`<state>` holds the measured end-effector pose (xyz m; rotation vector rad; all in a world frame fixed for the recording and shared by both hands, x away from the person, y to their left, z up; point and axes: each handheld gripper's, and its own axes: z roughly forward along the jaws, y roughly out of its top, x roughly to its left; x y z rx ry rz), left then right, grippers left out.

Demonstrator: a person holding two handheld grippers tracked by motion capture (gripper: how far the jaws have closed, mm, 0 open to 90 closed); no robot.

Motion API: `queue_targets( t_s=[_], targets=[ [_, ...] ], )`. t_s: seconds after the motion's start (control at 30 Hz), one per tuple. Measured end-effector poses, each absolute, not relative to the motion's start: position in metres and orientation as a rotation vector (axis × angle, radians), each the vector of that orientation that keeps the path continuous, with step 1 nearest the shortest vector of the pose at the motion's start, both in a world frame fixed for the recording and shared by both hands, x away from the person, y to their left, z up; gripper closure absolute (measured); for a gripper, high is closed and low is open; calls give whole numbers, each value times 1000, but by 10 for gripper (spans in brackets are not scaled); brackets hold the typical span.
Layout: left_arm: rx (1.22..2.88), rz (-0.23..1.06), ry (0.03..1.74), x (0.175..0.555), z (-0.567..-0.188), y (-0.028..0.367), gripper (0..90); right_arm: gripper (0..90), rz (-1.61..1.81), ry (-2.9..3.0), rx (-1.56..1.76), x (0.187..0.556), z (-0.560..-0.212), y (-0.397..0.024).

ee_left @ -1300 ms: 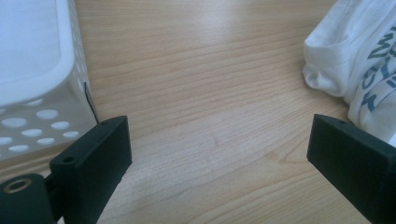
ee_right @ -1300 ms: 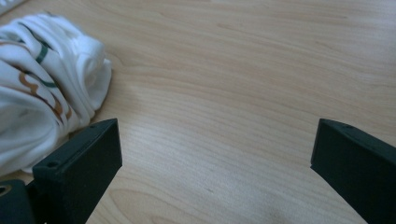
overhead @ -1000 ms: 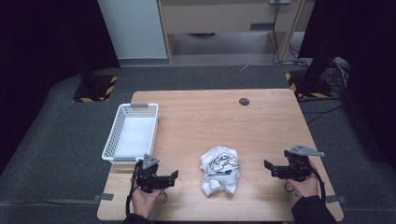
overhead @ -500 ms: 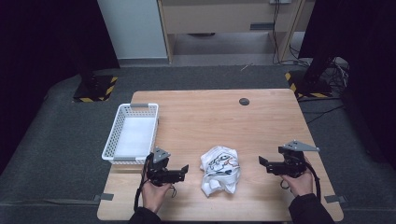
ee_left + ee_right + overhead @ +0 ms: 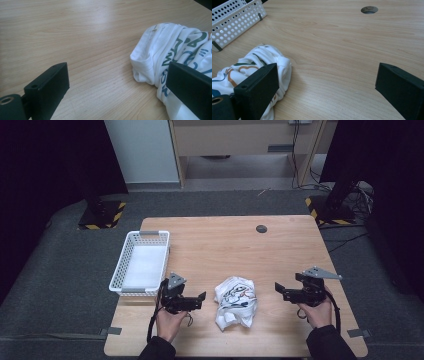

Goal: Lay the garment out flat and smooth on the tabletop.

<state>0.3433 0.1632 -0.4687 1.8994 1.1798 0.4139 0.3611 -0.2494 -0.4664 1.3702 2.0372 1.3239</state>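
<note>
Both hand-held grippers moved inward over last second. Left hand-held gripper now just beside crumpled white shirt, jaws wide, empty. Right hand-held gripper near, wide, empty. Shirt lies mid-front of bench, beside basket. Judgement: two-sided grasp imminent.

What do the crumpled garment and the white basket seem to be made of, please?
The garment looks like soft white knit cotton, matte, with stitched hems and a printed pattern. The basket looks like rigid moulded plastic, its walls pierced by even holes.
</note>
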Motion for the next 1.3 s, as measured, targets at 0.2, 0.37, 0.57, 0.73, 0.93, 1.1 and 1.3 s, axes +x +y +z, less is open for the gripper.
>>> queue_targets(
  t_s=[0.2, 0.37, 0.57, 0.73, 0.93, 1.1, 1.3],
  targets=[
    [1872, 398, 1176, 349, -469, 161, 43, 55, 1333, 2063, 1356, 364, -465, -244],
    [1872, 400, 1167, 354, -468, 157, 43, 61, 1346, 2081, 1346, 368, -464, -239],
    [1869, 387, 1161, 361, -469, 151, 49, 76, 1358, 2103, 1336, 372, -465, -231],
    [1876, 356, 1142, 366, -474, 143, 64, 86, 1374, 2112, 1341, 375, -467, -228],
    [1879, 321, 1148, 370, -481, 136, 65, 100, 1373, 2127, 1335, 379, -469, -222],
    [1890, 308, 1145, 370, -487, 130, 79, 108, 1345, 2168, 1323, 383, -475, -212],
    [1923, 301, 1141, 370, -494, 124, 101, 133, 1356, 2162, 1331, 386, -478, -206]
  ],
)
